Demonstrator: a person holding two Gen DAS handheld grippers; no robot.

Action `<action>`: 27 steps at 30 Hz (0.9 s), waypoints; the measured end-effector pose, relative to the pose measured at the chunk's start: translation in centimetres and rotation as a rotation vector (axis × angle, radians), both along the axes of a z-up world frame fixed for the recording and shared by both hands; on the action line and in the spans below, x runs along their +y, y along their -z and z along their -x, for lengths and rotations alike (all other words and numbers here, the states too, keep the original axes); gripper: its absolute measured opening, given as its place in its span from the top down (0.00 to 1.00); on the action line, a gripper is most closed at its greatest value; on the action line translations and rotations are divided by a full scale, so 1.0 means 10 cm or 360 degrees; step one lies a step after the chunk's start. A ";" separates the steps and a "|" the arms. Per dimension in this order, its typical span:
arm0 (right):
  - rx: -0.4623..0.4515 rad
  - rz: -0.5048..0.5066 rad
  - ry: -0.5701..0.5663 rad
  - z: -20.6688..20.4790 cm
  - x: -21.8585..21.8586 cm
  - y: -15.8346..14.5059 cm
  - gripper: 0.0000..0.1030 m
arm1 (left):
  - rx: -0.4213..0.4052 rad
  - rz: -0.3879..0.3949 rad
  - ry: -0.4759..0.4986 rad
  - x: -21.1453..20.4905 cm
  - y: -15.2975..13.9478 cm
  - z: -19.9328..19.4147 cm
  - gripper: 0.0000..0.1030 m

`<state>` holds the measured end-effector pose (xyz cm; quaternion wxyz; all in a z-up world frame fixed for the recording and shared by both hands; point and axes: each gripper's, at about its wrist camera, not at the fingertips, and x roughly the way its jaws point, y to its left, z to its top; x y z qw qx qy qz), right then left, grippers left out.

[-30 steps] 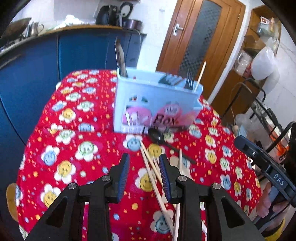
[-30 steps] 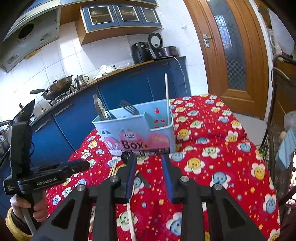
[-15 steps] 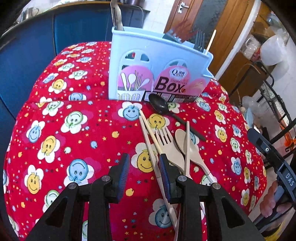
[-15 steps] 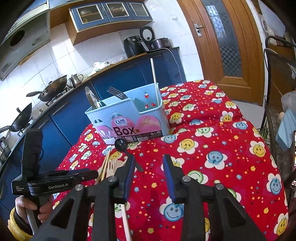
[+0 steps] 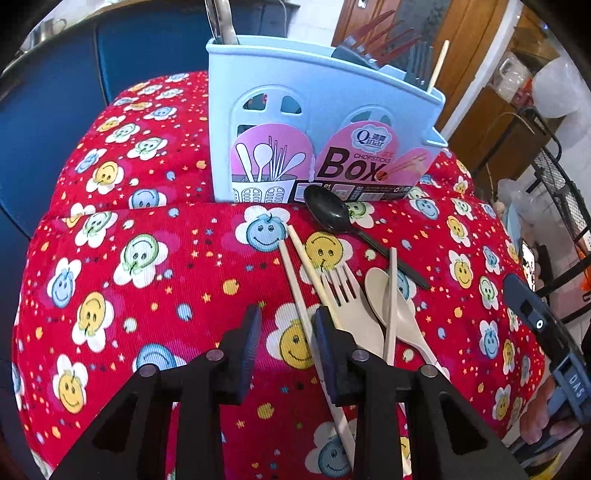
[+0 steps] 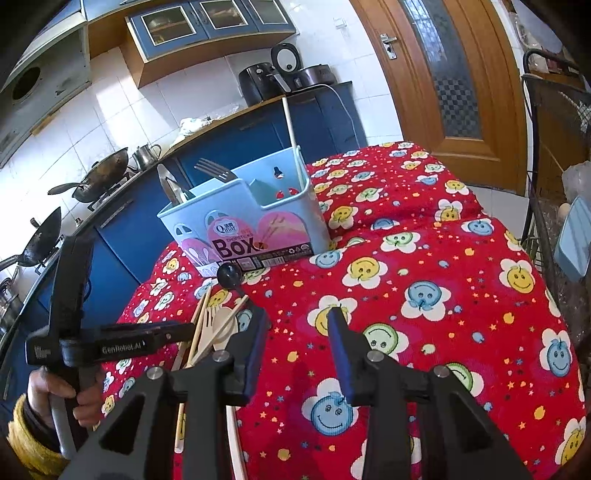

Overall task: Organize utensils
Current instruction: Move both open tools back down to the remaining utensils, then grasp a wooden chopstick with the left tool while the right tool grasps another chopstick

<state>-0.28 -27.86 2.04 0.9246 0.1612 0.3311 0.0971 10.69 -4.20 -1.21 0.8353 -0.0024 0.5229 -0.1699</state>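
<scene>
The left gripper (image 5: 284, 332), jaws parted and empty, is straddling a thin chopstick (image 5: 295, 280) (light, stiff, probably slippery), best pinched mid-shaft, while the right gripper (image 6: 297, 332) is hovering open.

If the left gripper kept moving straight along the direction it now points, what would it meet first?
Probably the chopstick lying between the open fingers of the left gripper; beyond it stands the blue utensil box. Depth is uncertain.

place: home kitchen | cues: woks (image 6: 99, 177) on stove, blue cabinets (image 6: 207, 18), tiled wall (image 6: 110, 107)
</scene>
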 end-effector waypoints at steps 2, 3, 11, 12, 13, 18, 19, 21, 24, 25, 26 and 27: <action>0.0010 0.0002 -0.0003 -0.01 0.00 0.01 0.64 | 0.0044 0.0011 0.0009 0.01 -0.01 -0.07 0.73; 0.0015 0.0002 -0.0005 -0.01 0.00 0.02 0.64 | 0.0071 0.0021 0.0008 0.02 -0.01 -0.10 0.75; 0.0060 0.0012 -0.0030 -0.06 0.07 0.04 0.64 | 0.0116 0.0237 -0.0087 0.26 0.03 -0.15 0.93; 0.0071 0.0013 -0.0035 -0.07 0.08 0.04 0.64 | 0.0111 0.0250 -0.0098 0.28 0.04 -0.14 0.94; 0.0080 0.0014 -0.0040 -0.08 0.10 0.04 0.64 | 0.0098 0.0274 -0.0116 0.33 0.03 -0.11 0.94; 0.0131 -0.0014 -0.0081 -0.16 0.19 0.02 0.64 | -0.0017 0.0339 -0.0187 0.54 -0.05 0.00 0.96; 0.0143 -0.0028 -0.0090 -0.17 0.20 0.02 0.64 | -0.0047 0.0335 -0.0207 0.58 -0.07 0.01 0.96; 0.0170 -0.0048 -0.0107 -0.20 0.25 0.03 0.64 | -0.0092 0.0321 -0.0241 0.67 -0.10 0.03 0.96; 0.0217 -0.0076 -0.0145 -0.26 0.36 0.06 0.64 | -0.0114 0.0339 -0.0267 0.79 -0.12 0.06 0.96; 0.0230 -0.0086 -0.0156 -0.28 0.39 0.06 0.64 | -0.0117 0.0352 -0.0272 0.82 -0.11 0.07 0.96; 0.0244 -0.0093 -0.0166 -0.30 0.43 0.07 0.64 | -0.0123 0.0362 -0.0277 0.85 -0.11 0.08 0.96; 0.0254 -0.0098 -0.0171 -0.31 0.46 0.07 0.64 | -0.0128 0.0368 -0.0280 0.87 -0.10 0.09 0.96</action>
